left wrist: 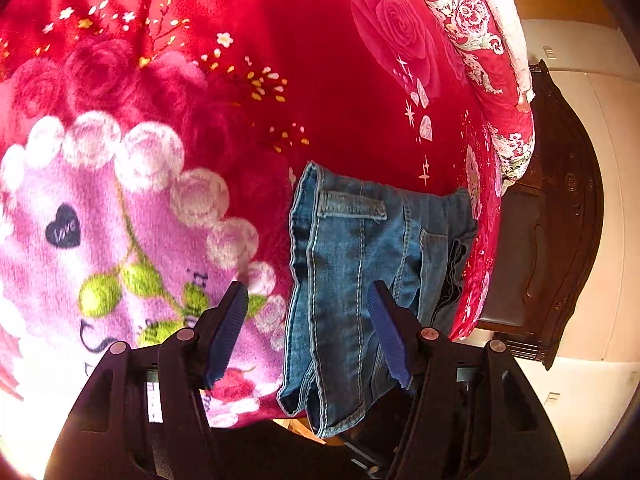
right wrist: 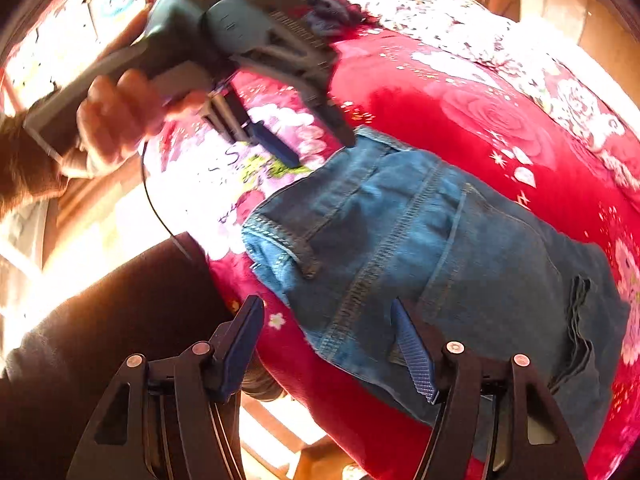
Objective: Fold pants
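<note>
Blue denim pants [left wrist: 360, 280] lie folded in a compact stack on a red floral blanket [left wrist: 300, 80] near its edge. They also show in the right wrist view [right wrist: 440, 248]. My left gripper [left wrist: 308, 300] is open and empty, held just above the near left part of the pants; it also shows in the right wrist view [right wrist: 320, 150], blurred, held in a hand over the far corner of the pants. My right gripper [right wrist: 328, 316] is open and empty, above the near edge of the pants.
The blanket covers a bed; a second floral quilt [left wrist: 480, 40] lies along its far edge. A dark carved wooden bed frame [left wrist: 560, 240] stands on the right. The person's dark sleeve [right wrist: 100, 340] is at the lower left. Pale floor [left wrist: 600, 400] lies beyond the bed.
</note>
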A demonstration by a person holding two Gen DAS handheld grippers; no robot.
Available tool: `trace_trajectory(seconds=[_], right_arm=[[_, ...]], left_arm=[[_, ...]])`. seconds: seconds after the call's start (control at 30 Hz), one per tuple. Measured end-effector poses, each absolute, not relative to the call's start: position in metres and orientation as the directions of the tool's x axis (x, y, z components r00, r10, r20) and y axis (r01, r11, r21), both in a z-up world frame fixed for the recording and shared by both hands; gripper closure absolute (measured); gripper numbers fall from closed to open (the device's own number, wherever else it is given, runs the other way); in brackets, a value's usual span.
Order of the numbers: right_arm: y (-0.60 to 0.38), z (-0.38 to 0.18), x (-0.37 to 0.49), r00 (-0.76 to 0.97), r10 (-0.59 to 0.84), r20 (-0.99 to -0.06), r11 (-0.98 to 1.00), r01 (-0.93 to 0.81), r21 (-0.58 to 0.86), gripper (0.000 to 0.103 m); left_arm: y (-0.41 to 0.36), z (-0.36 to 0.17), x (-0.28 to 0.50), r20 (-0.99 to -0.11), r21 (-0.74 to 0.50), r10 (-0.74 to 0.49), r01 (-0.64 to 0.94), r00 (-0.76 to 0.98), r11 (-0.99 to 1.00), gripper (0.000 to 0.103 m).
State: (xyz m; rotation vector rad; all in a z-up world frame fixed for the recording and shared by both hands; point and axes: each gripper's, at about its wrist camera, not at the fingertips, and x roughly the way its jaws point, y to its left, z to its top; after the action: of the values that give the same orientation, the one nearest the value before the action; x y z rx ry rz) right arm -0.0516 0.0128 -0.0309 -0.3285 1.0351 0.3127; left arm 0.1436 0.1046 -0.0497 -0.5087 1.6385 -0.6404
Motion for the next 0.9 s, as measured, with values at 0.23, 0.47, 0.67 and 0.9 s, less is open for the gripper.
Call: trace_trajectory(seconds=[0.23,0.47,0.67,0.9], right_arm=[[0.058,-0.068,-0.047,0.503,-0.106,-0.858,0.813,-0.453,-0.366,0.032],[0.062,-0.079,-0.043,0.539,-0.135,-0.831,0.787,-0.451,-0.420,0.039],[0.046,-0.055,-0.035,0.535,-0.013,-0.845,0.867,-0.414,-0.276,0.081],[-0.003,-0.005,-0.038,0.590,0.107,-0.800,0.960,-0.271,-0.072,0.087]], left_arm=[[0.095,-0.054,0.177,-0.715,-0.687,-0.672,0.015,-0.190,0.726,0.041],[0.065,-0.055,0.178,-0.691,-0.711,-0.681,0.064,-0.243,0.700,0.031],[0.054,-0.035,0.162,-0.721,-0.692,-0.668,0.152,-0.184,0.705,0.087],[0.029,0.016,0.148,-0.682,-0.730,-0.716,0.209,-0.150,0.651,0.088]])
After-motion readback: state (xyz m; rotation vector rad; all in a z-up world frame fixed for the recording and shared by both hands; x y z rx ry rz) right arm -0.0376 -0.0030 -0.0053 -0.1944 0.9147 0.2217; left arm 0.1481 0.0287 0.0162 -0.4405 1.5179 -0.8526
